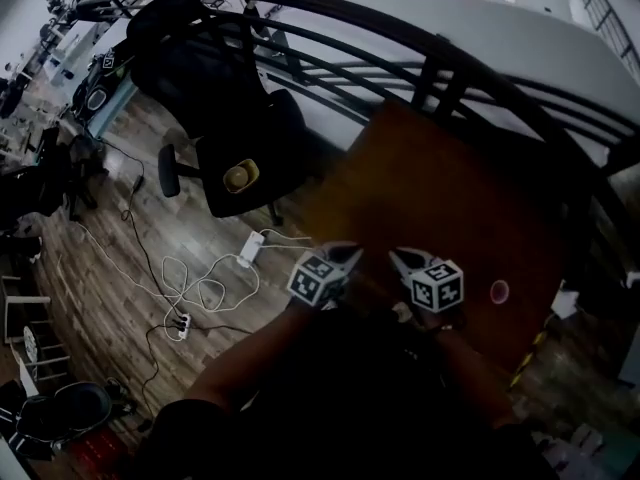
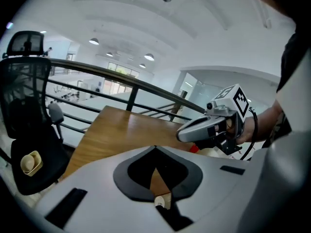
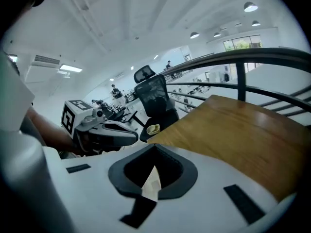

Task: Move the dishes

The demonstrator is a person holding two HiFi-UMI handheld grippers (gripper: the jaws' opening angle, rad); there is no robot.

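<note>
The left tool [image 2: 155, 152] and the right tool [image 3: 155, 150] were both clenched on nothing by the worktop's [image 1: 450, 198] near edge. The one dish in sight, a yellowish bowl [image 1: 240, 176], sat off left on a chair [image 1: 262, 133] seat. Reaching in with closed jaws could knock it onto the floor [image 1: 120, 268].

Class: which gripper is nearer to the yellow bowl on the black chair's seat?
Left. In the head view the left gripper sits just right of and below the yellow bowl; the right gripper lies farther right, beyond the left one.
</note>
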